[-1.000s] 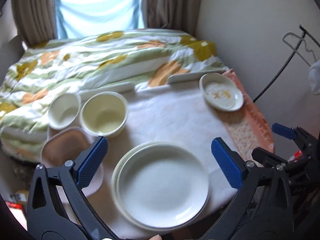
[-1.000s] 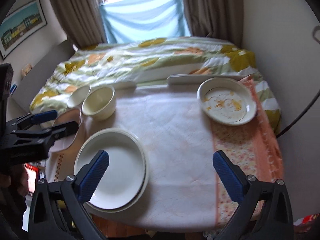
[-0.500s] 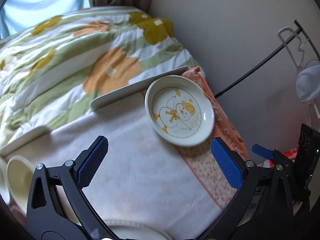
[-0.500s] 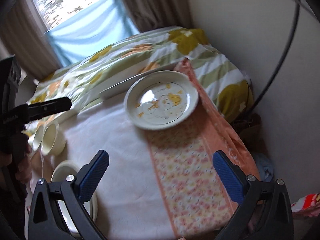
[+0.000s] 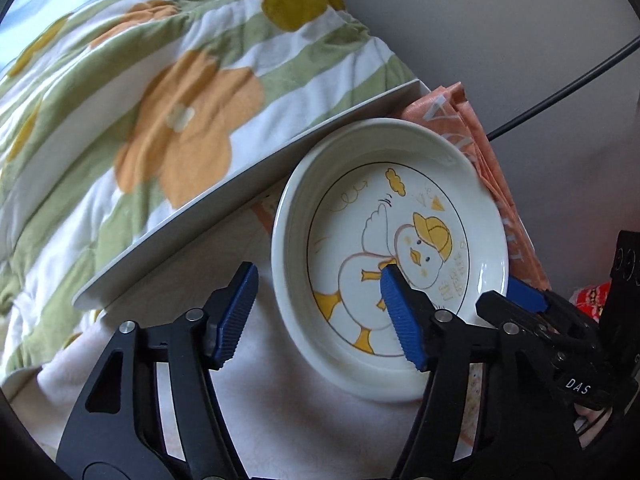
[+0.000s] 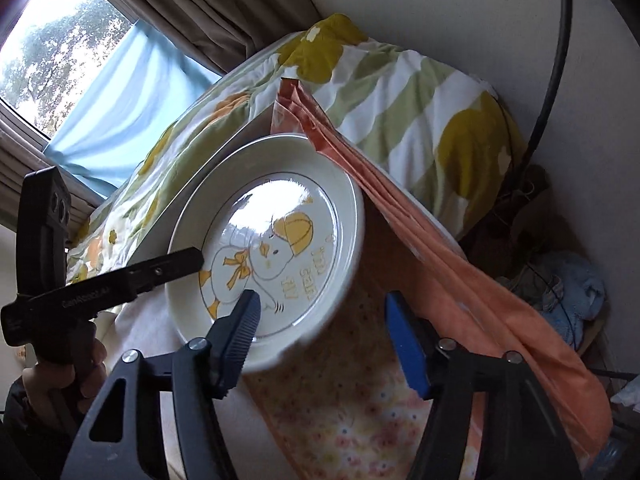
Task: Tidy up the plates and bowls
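Fingers on the left gripper and right gripper stand spread, each straddling an opposite rim of the duck plate, gripping nothing yet. The plate lies on the table's cloth at the far corner, so sorting looks barely begun: this plate is not yet lifted or stacked.

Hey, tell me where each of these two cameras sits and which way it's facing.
Left wrist: on the left gripper, facing the white duck-print plate from its left; the right gripper's tips show.
Right wrist: on the right gripper, facing the plate from its right; the left gripper and holding hand show.
Shared: the plate, the floral quilt and the orange cloth.
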